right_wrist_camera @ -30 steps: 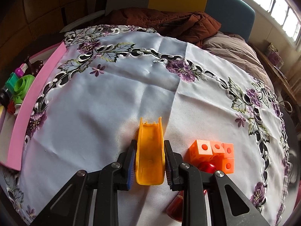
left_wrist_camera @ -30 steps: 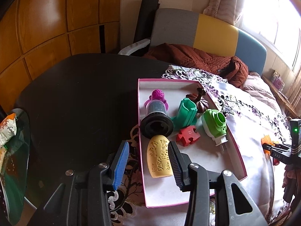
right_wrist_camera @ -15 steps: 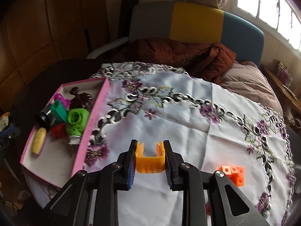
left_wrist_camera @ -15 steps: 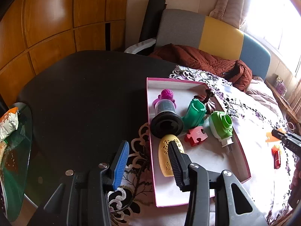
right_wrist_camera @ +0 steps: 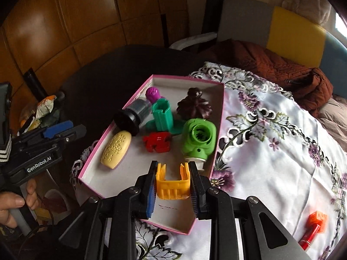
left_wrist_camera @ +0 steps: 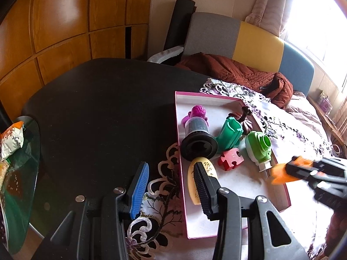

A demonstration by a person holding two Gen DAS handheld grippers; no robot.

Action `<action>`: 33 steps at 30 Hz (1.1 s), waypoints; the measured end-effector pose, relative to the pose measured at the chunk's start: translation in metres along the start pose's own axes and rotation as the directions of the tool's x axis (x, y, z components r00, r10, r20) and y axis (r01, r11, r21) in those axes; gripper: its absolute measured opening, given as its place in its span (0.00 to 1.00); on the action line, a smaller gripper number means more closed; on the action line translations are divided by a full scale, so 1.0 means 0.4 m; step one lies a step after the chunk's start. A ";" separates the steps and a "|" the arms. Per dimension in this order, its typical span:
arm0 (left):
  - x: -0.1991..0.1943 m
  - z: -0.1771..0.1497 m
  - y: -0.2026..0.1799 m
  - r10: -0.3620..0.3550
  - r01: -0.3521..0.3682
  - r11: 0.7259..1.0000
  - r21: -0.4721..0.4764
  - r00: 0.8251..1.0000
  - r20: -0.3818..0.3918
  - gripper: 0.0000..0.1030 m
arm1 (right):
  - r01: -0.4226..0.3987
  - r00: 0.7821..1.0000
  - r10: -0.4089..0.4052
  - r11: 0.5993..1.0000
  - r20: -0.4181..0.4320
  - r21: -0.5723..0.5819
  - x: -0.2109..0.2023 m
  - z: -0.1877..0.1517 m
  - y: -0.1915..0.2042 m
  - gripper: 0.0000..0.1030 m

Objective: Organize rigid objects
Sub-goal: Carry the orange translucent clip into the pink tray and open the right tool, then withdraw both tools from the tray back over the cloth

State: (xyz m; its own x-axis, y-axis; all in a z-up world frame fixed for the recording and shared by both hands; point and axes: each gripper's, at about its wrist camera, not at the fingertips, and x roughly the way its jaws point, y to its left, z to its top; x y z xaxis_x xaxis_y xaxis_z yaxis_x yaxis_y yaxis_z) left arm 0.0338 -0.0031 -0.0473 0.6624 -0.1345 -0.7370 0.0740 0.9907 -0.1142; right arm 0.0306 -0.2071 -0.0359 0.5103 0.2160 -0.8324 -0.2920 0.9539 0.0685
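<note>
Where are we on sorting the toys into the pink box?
Done: seven toys, like the green piece and yellow oval, lie in the pink box. In hand: right gripper holds the orange piece over it. Left: orange cube and red stick on the cloth.

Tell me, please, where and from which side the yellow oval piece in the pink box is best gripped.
Grip the yellow oval piece across its narrow middle, coming from above. It lies flat on the pink box floor, long axis along the box wall, so its short sides are free. The open left hand-held gripper is nearest it.
</note>
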 end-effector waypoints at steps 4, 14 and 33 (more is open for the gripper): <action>0.003 -0.002 0.009 0.002 -0.002 1.000 -0.009 1.000 -0.003 0.43 | -0.004 0.998 0.004 1.000 -0.061 0.006 0.073 0.006 0.026 0.26; 0.013 -0.010 0.031 0.015 -0.015 1.000 -0.024 1.000 -0.016 0.43 | 0.045 0.992 -0.042 0.999 -0.119 0.018 0.186 0.020 0.052 0.25; 0.005 -0.011 0.037 0.015 -0.016 0.999 -0.032 1.000 -0.011 0.43 | -0.031 0.999 0.031 0.998 0.008 0.052 0.094 0.011 0.064 0.28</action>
State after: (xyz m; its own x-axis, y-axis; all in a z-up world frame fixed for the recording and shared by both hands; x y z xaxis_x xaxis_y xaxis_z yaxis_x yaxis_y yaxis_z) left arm 0.0331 0.0111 -0.0534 0.6550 -0.1197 -0.7461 0.0395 0.9915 -0.1243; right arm 0.0459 -0.1739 -0.0628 0.5076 0.2469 -0.8255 -0.2649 0.9564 0.1232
